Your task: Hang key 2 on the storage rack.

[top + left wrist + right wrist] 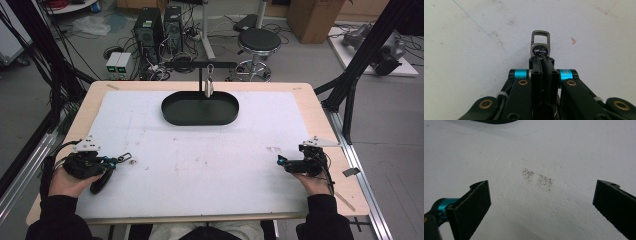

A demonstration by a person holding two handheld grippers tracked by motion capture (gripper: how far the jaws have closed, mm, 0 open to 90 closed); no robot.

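- Left gripper view: the left gripper (541, 60) is clenched on a small metal key clip (540, 43), its jaws pressed together on the clip's lower end while the round badge and the rectangular loop stick out past the tips.
- High view: the key clip (125, 158) sits just above the white mat (210, 165) near the table's left edge, well apart from the black oval tray (200, 108) and the hook stand (208, 75) behind it.
- It looks light, rigid and smooth; a thin, slick piece could pivot or slip, so a grip on the flat body below the loop seems soundest.
- Right gripper view: the right gripper (541, 197) is released, its jaws wide apart over bare mat.
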